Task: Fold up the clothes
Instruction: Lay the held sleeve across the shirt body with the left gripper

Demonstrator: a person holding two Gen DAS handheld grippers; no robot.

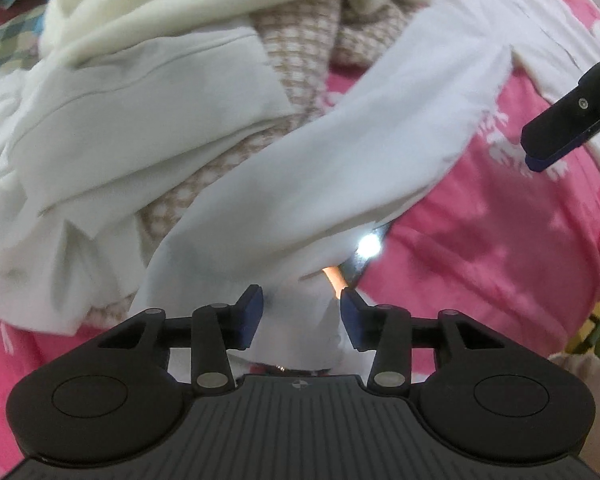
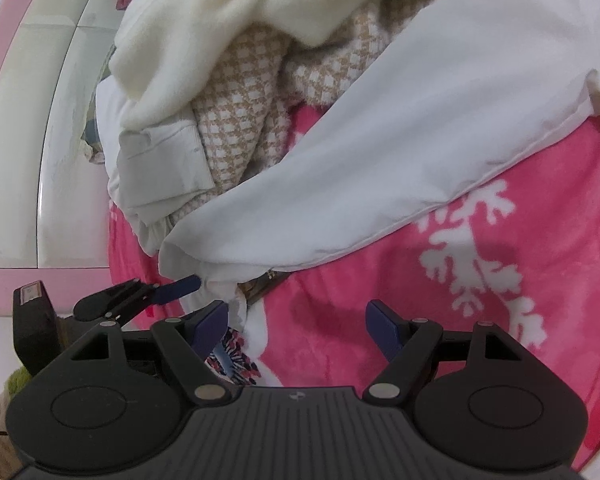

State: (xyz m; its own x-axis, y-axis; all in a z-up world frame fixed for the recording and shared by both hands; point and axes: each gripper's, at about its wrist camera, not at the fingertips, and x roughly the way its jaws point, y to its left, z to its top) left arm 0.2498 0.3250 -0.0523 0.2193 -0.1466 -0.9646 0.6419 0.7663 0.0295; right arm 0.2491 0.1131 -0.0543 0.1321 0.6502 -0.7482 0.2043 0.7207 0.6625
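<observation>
My left claw [image 1: 301, 316] stands part-spread around the white sleeve [image 1: 300, 184] end, pads clear; right claw [image 2: 296, 330] spread, empty over the pink blanket [image 2: 500, 320]. Sleeve fold underway; next, regrip cuff.

You are working in a home bedroom. The work surface is a bed covered by a pink fleece blanket [image 2: 520, 184] with a white snowflake pattern. A heap of unfolded clothes [image 2: 240, 92] lies on it. A pink-and-cream padded panel [image 2: 32, 100] borders one side.
</observation>
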